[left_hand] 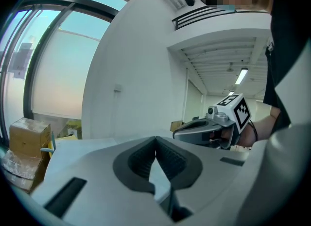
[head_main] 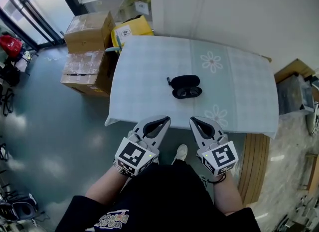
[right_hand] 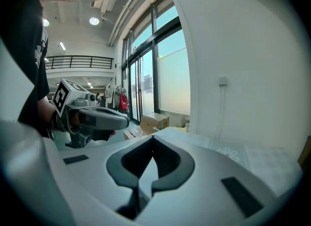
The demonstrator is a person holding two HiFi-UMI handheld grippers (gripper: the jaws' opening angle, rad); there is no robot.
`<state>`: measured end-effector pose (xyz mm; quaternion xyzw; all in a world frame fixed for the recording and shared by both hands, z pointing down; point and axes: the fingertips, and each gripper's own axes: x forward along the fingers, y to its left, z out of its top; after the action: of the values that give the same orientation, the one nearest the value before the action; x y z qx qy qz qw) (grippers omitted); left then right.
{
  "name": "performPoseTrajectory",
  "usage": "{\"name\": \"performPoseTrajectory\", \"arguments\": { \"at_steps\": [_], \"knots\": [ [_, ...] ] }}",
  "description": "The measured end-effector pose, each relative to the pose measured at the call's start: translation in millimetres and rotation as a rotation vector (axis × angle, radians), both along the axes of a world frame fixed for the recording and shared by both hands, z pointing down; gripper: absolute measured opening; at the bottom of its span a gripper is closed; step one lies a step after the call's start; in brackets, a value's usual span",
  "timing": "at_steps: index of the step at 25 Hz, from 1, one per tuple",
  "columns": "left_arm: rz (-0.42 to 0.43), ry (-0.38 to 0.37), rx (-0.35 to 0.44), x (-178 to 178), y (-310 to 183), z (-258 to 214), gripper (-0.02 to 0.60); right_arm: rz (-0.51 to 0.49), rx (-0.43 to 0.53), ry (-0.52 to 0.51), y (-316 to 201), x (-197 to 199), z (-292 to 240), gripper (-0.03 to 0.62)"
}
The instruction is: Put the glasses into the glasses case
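The head camera looks steeply down from well above the pale checked, flower-printed table (head_main: pixel 149 66). Both gripper cameras sit low by its near edge, facing across it. Each catches the other: grey right gripper (left_hand: pixel 177 131), grey left gripper (right_hand: pixel 127 119).

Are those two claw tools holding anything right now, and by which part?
Nothing is held. The left gripper and right gripper are both shut on nothing, short of the table; the black glasses case lies there untouched.
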<state>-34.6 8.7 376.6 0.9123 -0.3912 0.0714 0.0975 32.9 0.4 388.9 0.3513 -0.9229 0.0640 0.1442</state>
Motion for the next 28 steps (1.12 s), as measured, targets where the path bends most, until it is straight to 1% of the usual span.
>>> {"name": "performPoseTrajectory", "arguments": {
  "at_steps": [6,11,18,28],
  "knots": [
    [0.034,0.02,-0.015,-24.5,10.6,6.1,0.028,0.028,-0.004,0.015,13.9,-25.0,0.0,0.023],
    [0.067,0.029,-0.015,-35.0,16.5,10.1,0.028,0.067,-0.01,0.023,23.8,-34.4,3.5,0.022],
    [0.118,0.02,-0.011,-39.9,29.9,10.1,0.028,0.121,0.001,0.011,40.7,-38.1,1.4,0.023],
    [0.19,0.004,0.008,-32.4,42.3,3.3,0.028,0.185,0.012,-0.005,59.6,-31.6,-2.1,0.021]
  ]
}}
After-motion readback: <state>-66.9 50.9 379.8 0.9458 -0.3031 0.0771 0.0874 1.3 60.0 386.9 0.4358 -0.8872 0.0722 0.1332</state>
